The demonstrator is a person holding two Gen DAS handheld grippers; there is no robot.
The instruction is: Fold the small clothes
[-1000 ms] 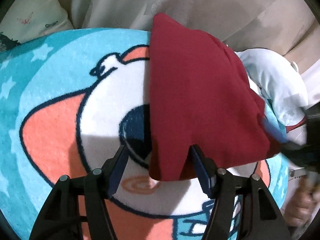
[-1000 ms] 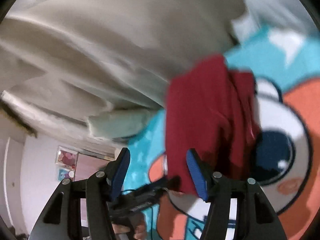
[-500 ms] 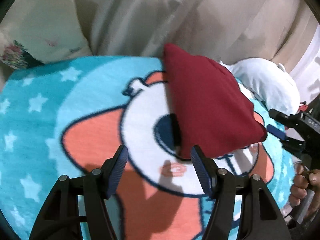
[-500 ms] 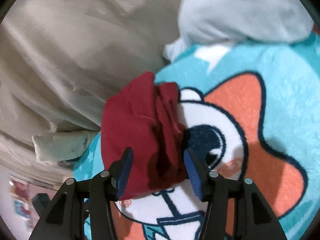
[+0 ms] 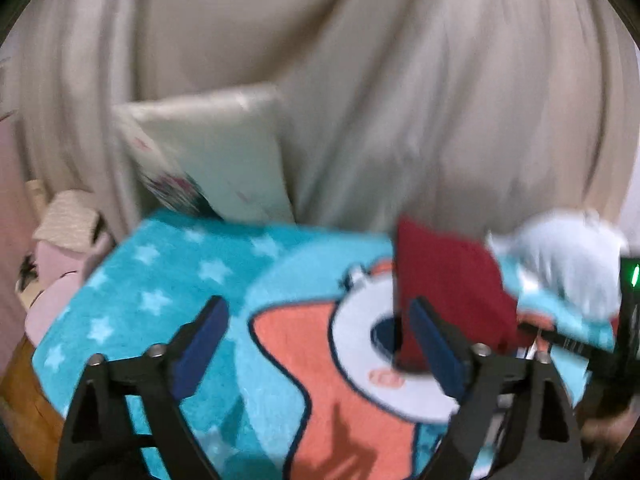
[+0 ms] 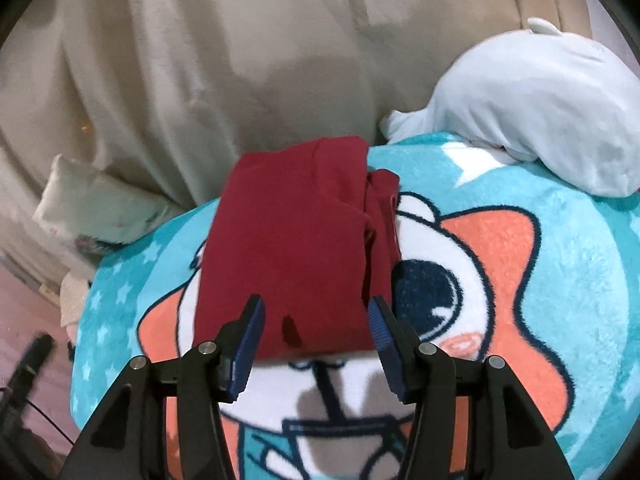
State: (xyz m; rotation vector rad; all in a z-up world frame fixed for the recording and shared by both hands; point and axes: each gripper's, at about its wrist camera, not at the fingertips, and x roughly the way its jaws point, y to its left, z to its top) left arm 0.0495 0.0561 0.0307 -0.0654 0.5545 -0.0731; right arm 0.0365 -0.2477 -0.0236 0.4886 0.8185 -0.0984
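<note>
A folded dark red garment point(image 6: 296, 248) lies on a turquoise cartoon blanket point(image 6: 560, 240). My right gripper point(image 6: 316, 328) is open and empty, its blue pads on either side of the garment's near edge, just above it. In the left wrist view the red garment point(image 5: 448, 280) lies at the right, beyond my open, empty left gripper point(image 5: 316, 336), which is well back from it. The right gripper's black body point(image 5: 616, 344) shows at that view's right edge.
A pale blue plush toy point(image 6: 532, 100) lies at the blanket's far right. Beige curtains point(image 6: 240, 60) hang behind. A pale pillow point(image 5: 216, 152) leans at the far left, with pink and cream items point(image 5: 60, 248) beside the blanket edge.
My left gripper has pulled back and away from the red garment, which now looks small at the right. My right gripper has swung round to face the garment's near edge.
</note>
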